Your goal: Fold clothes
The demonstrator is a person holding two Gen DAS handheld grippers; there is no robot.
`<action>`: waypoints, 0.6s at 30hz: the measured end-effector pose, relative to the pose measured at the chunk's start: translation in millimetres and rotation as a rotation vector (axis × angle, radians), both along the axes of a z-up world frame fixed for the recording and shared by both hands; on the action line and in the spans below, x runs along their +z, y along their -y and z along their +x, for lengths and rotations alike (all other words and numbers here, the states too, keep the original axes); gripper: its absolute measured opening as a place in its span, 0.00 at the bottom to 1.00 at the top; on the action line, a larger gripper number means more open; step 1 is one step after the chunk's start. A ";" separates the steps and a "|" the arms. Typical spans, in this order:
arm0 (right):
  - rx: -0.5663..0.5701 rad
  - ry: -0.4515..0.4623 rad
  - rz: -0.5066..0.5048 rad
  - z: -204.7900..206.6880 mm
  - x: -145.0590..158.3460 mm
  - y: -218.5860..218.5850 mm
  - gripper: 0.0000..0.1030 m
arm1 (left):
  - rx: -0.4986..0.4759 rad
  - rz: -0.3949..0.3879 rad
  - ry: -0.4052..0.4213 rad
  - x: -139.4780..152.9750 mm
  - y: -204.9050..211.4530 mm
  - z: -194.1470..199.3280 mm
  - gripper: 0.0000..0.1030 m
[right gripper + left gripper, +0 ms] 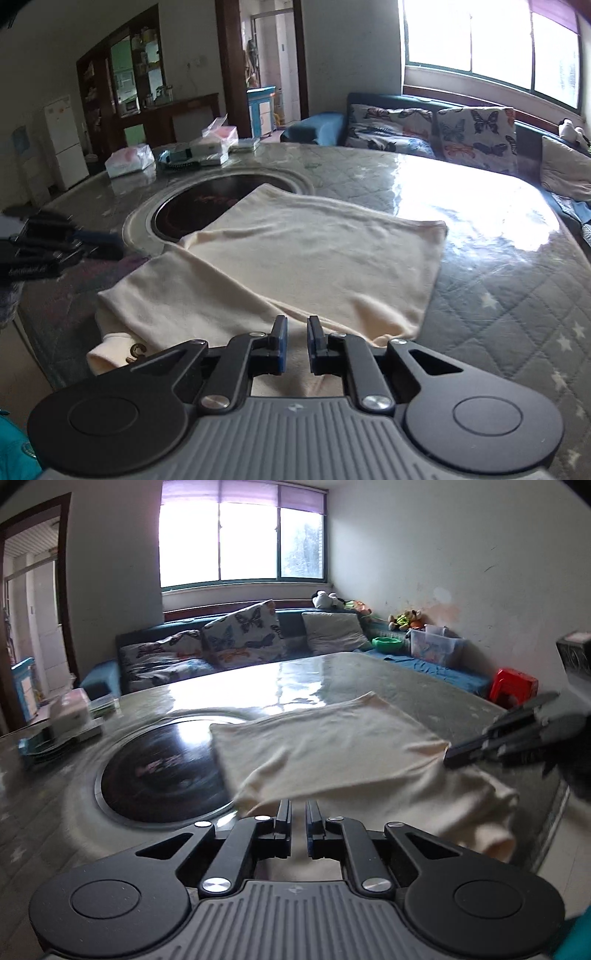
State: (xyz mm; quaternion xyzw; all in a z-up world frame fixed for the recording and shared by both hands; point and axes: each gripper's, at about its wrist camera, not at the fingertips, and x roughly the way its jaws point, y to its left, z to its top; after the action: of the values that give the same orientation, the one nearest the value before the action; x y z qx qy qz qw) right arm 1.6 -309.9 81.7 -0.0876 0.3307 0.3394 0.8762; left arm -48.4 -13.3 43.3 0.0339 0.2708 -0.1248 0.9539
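A cream garment [332, 746] lies folded on the round table [388, 672], with a sleeve [495, 842] hanging over the near rim. My left gripper [297, 808] sits at the near edge of the garment's upper layer. Its jaws are almost together, with cream cloth showing in the narrow slit. My right gripper [448, 755] reaches in from the right, pinching the corner of that same layer. In the right wrist view, the right gripper [297, 326] is shut over the garment [314, 258] where the fold ridge runs up to it. The left gripper [107, 242] is blurred at the garment's left edge.
A dark glass disc [162, 771] is set into the table, partly under the garment. Tissue packs and boxes [177, 147] crowd the table's far left side. A sofa with butterfly cushions [240, 635], a clear bin [436, 646] and a red stool [513, 685] stand beyond the table.
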 end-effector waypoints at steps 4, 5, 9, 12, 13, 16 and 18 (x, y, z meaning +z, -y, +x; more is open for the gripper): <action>-0.002 -0.014 -0.003 4.8 -9.2 -1.7 0.11 | 0.024 -0.003 -0.044 -13.8 4.5 27.3 0.09; -0.015 -0.018 -0.004 4.8 -12.7 -2.3 0.11 | 0.039 0.000 -0.057 -17.6 4.3 33.0 0.09; -0.020 -0.023 0.000 0.5 -20.4 -3.7 0.10 | 0.089 -0.029 -0.088 -25.3 -12.4 39.5 0.09; -0.008 -0.004 -0.002 -10.0 -16.2 -5.5 0.11 | 0.085 -0.035 -0.083 -24.8 -17.2 36.1 0.10; 0.003 0.005 -0.004 -14.1 -14.8 -6.3 0.11 | 0.082 -0.026 -0.080 -26.0 -16.5 35.3 0.10; 0.039 0.013 -0.052 -24.5 -20.1 -10.5 0.14 | 0.073 0.009 -0.067 -24.6 -10.9 33.4 0.10; 0.051 0.026 -0.076 -31.8 -19.8 -10.8 0.14 | 0.068 0.034 -0.059 -23.1 -7.4 31.9 0.10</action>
State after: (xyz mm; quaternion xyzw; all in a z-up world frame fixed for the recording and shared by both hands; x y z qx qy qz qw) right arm -30.3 -299.1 61.9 -0.1336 0.3294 0.3478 0.8676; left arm -16.5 -5.9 20.1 0.0370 0.3018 -0.0885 0.9485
